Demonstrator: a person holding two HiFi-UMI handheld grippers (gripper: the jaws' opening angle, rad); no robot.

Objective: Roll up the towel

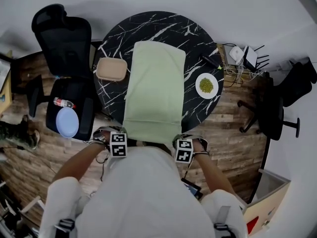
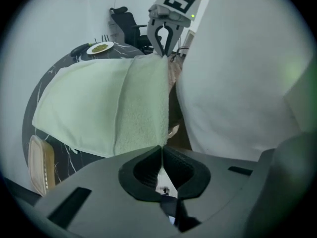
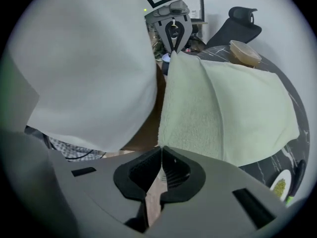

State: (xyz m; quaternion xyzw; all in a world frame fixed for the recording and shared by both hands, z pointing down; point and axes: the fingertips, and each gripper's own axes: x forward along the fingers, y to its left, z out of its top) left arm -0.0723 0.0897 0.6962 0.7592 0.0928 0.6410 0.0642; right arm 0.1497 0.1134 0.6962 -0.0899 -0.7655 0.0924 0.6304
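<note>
A pale green towel (image 1: 153,88) lies lengthwise on the round black marble table (image 1: 198,38), and its near end hangs off the table edge toward me. My left gripper (image 1: 124,132) is shut on the towel's near left corner, and my right gripper (image 1: 179,138) is shut on the near right corner. In the left gripper view the towel (image 2: 99,103) runs down into the closed jaws of that gripper (image 2: 162,148), with the right gripper (image 2: 163,52) pinching the far corner. The right gripper view mirrors this: the towel (image 3: 223,103) meets my right gripper (image 3: 160,148), and the left gripper (image 3: 174,47) holds the other corner. The near edge is lifted and stretched between them.
A beige lidded container (image 1: 111,69) sits left of the towel, and a white plate of green food (image 1: 206,85) and a small black object (image 1: 210,61) sit to its right. A black office chair (image 1: 64,38) with a blue plate (image 1: 67,122) stands at left. Another chair (image 1: 277,108) is at right.
</note>
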